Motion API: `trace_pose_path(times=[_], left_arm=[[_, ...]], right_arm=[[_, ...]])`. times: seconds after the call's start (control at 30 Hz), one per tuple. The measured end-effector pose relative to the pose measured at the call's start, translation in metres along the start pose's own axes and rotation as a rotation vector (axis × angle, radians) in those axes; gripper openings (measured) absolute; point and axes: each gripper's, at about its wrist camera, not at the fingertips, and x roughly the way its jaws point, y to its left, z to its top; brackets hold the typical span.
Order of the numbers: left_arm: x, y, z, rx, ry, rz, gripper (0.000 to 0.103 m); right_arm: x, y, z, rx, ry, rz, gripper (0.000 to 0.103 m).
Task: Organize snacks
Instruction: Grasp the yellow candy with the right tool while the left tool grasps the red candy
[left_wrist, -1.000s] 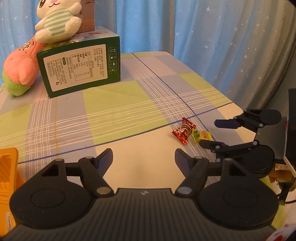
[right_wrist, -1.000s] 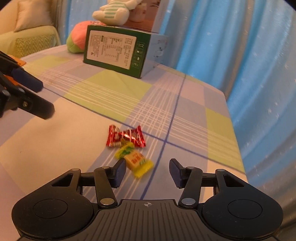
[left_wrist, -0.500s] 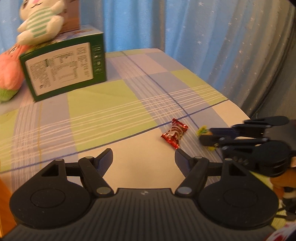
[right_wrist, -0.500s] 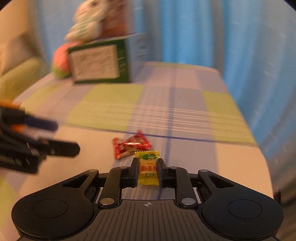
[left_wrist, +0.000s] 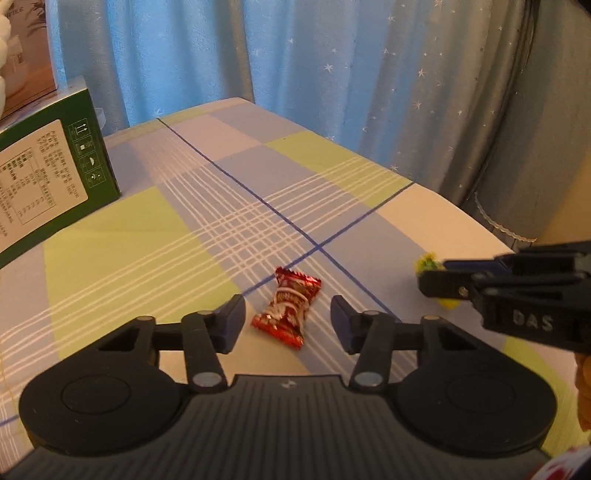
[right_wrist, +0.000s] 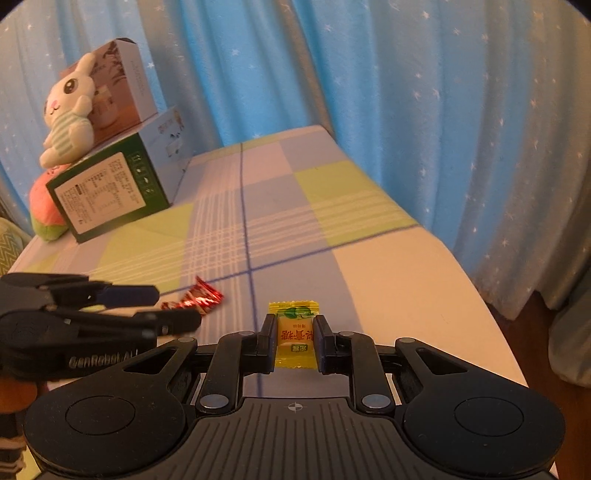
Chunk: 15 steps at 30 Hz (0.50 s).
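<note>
The left gripper (left_wrist: 286, 321) hung low over the checked desk (left_wrist: 147, 236), its jaws spread wide with a red candy (left_wrist: 287, 313) lying on the cloth between them, touching neither. At three o'clock the right gripper (left_wrist: 434, 275) reached in from the edge, jaws closed on a yellow candy (left_wrist: 426, 263), mostly hidden. A green box (left_wrist: 48, 184) stood at ten o'clock, before blue starred curtains (left_wrist: 332, 74).

Right gripper (right_wrist: 294, 341) has clamped the yellow candy (right_wrist: 294, 338); left gripper (left_wrist: 287, 320) now straddles the red candy (left_wrist: 287, 312).
</note>
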Motion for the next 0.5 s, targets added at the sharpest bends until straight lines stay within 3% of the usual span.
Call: trace_pose_path(times=[0.37, 0.5], left_arm=[[0.012, -0.007, -0.003, 0.019, -0.001, 0.008, 0.02], [0.003, -0.011, -0.01, -0.021, 0.011, 0.008, 0.019]], right_arm=[[0.001, -0.005, -0.004, -0.004, -0.005, -0.012, 0.02], [0.003, -0.002, -0.006, -0.02, 0.002, -0.015, 0.02]])
